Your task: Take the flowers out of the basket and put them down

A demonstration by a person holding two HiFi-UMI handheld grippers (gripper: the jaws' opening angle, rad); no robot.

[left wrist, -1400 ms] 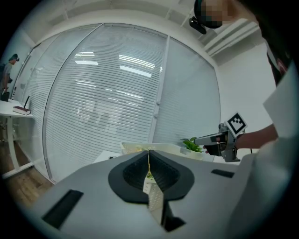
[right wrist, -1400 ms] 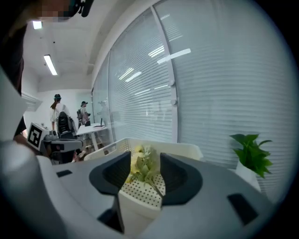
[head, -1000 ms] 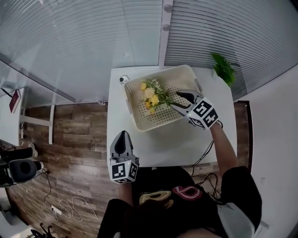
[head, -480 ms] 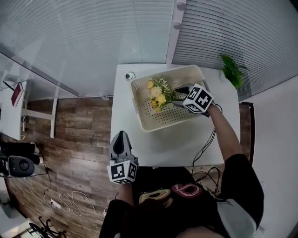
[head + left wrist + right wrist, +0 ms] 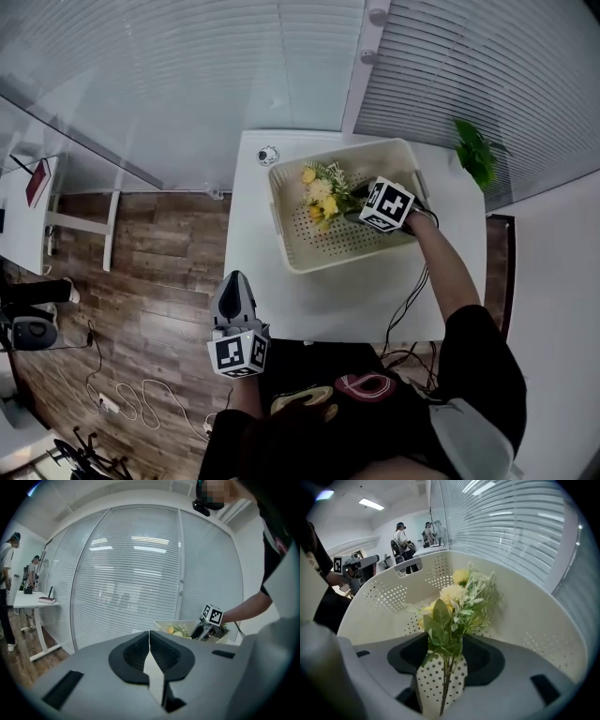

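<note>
A bunch of yellow and cream flowers (image 5: 323, 192) with green leaves lies in the cream perforated basket (image 5: 309, 264) on the white table. My right gripper (image 5: 354, 208) is inside the basket at the stem end. In the right gripper view the thin green stems (image 5: 446, 677) run up between the jaws, which stand apart with basket floor showing on both sides of them; the flowers (image 5: 454, 599) spread beyond the tips. My left gripper (image 5: 234, 287) hangs off the table's front-left edge, shut and empty (image 5: 149, 637).
A green plant (image 5: 476, 155) stands at the table's back right corner. A small round object (image 5: 269, 154) lies behind the basket. Dark cables (image 5: 411, 295) trail off the table's right front. The basket wall (image 5: 525, 606) curves round the flowers. People stand far off (image 5: 401, 538).
My right gripper has pushed left, further into the basket, up to the flowers' stems. The left gripper has dropped slightly toward the table's front edge.
</note>
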